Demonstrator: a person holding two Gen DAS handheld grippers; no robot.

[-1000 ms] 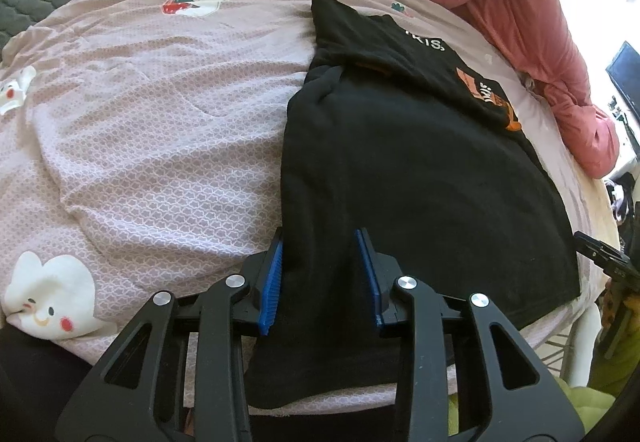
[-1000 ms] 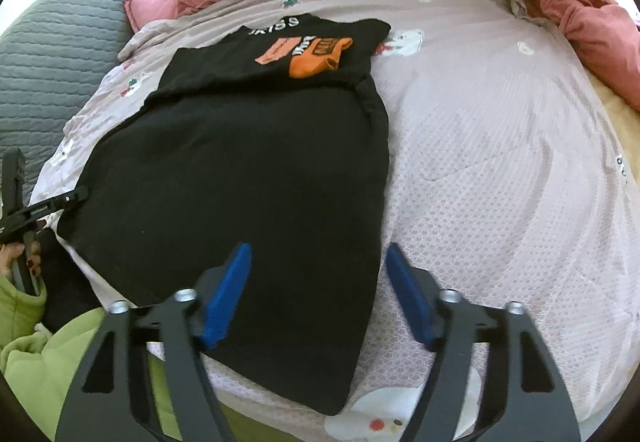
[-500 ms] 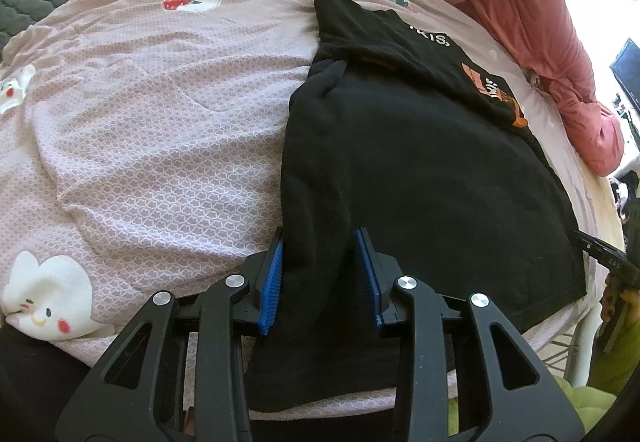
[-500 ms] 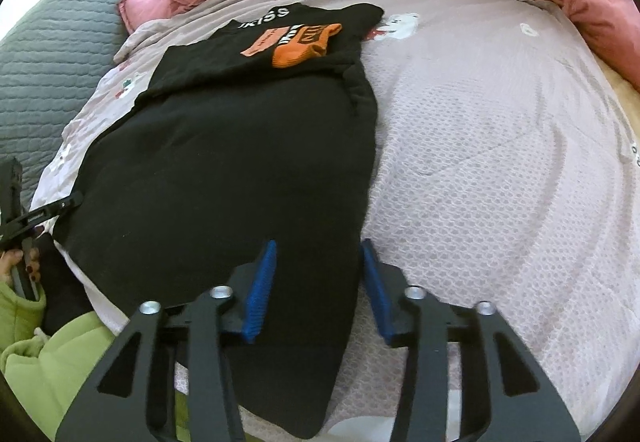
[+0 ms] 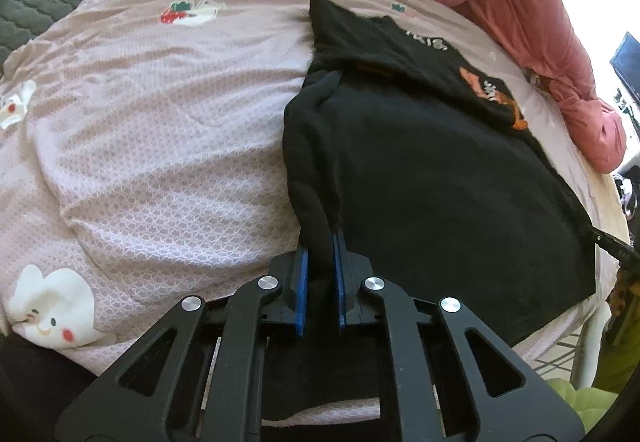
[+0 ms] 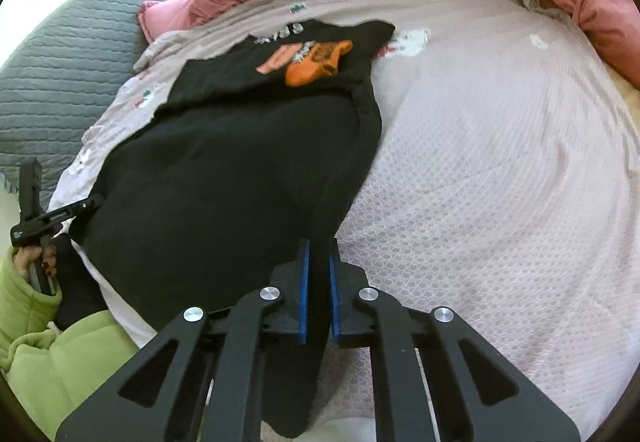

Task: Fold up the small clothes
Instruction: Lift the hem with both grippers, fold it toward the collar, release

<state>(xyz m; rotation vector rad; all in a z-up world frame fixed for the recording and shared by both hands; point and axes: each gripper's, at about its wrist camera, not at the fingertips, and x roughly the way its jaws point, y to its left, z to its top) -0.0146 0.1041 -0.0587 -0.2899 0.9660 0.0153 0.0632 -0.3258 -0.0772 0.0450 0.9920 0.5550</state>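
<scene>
Two grippers, both just clamped down: we see the left gripper (image 5: 320,242) pinching the near left hem corner of the black shirt (image 5: 432,177), the right gripper (image 6: 318,250) pinching the opposite corner. Shirt lies flat on the pink bedsheet (image 5: 160,129), far end already folded back.
</scene>
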